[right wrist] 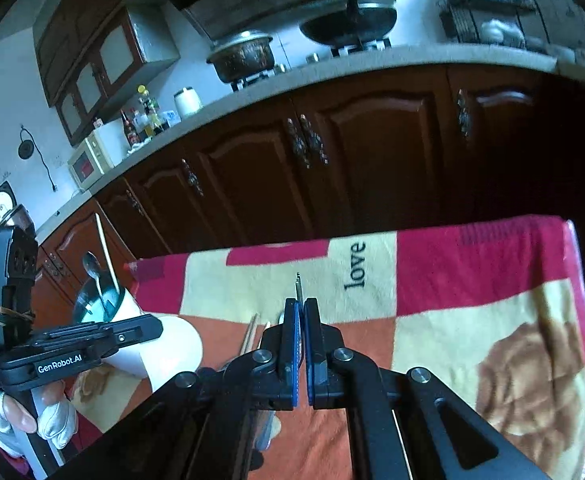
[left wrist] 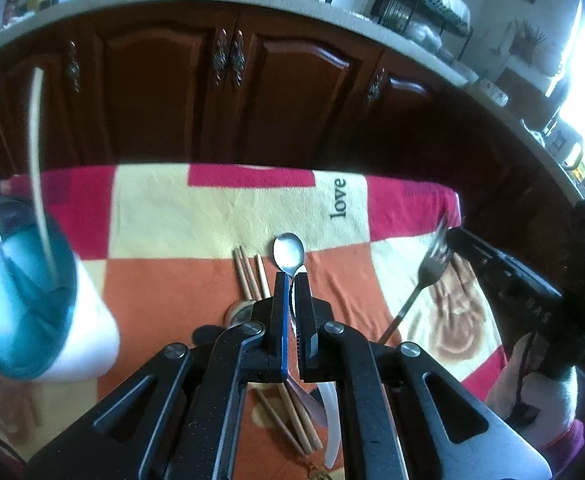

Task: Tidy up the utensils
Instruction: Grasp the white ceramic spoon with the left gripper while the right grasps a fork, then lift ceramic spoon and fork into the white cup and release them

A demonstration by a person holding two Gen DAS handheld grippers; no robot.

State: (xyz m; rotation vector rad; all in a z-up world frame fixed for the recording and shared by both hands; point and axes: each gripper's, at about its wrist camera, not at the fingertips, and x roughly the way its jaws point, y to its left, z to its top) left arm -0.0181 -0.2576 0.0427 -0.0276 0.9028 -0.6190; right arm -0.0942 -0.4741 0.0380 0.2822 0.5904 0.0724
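Two claws are loaded. To the left of the left gripper a holder cup is seen tilted; a spill is risked if it tips further. A spoon is pinched between near-closed jaws by its neck; slippage is possible. The right gripper is clamped on a fork; collision between the claws is possible.

The spoon is polished metal with a bright, smooth bowl; the fork is duller steel. The chopsticks look like pale matt wood. Under them lies a fuzzy fleece blanket. The holder seems glossy, teal and white. Behind, the cabinet doors are dark varnished wood.
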